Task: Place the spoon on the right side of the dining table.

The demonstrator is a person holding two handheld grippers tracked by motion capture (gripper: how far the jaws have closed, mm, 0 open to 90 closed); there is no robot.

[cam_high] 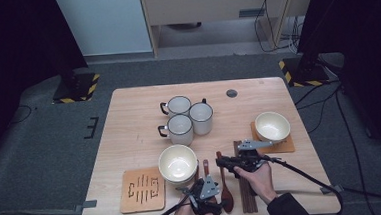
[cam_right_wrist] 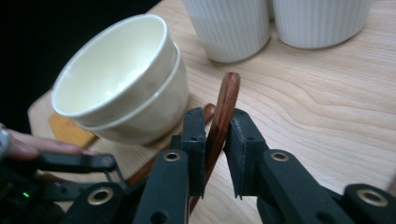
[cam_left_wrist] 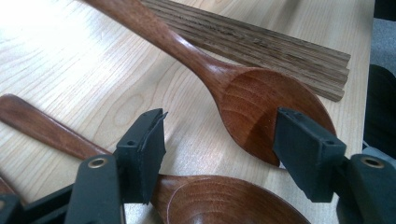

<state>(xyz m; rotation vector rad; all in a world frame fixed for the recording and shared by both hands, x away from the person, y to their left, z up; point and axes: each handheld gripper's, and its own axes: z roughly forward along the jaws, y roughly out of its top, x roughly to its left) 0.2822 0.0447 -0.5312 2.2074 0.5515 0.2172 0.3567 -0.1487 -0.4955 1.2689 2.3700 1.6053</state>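
Right now the right tongs (cam_right_wrist: pixel 215 135) have their jaws drawn in narrow on the handle of a wooden spoon (cam_right_wrist: pixel 223 112), one pad on each side of it, near its upper end; the pads look to be touching it or very nearly. That spoon lies flat on the table (cam_high: pixel 129 121), bowl end toward the person, just beside the cream bowl (cam_high: pixel 177 163) and a bundle of chopsticks (cam_high: pixel 248 194). The left tongs (cam_left_wrist: pixel 219 140) hang half open over the bowl ends of two spoons (cam_left_wrist: pixel 261 107), gripping nothing.

A spoon like this should be light and stiff, so it won't bend, but the polished wood looks slick and the handle is thin and rounded. I'd judge the mid-handle the safer hold; caught near the tip, the heavier bowl end may swing down.
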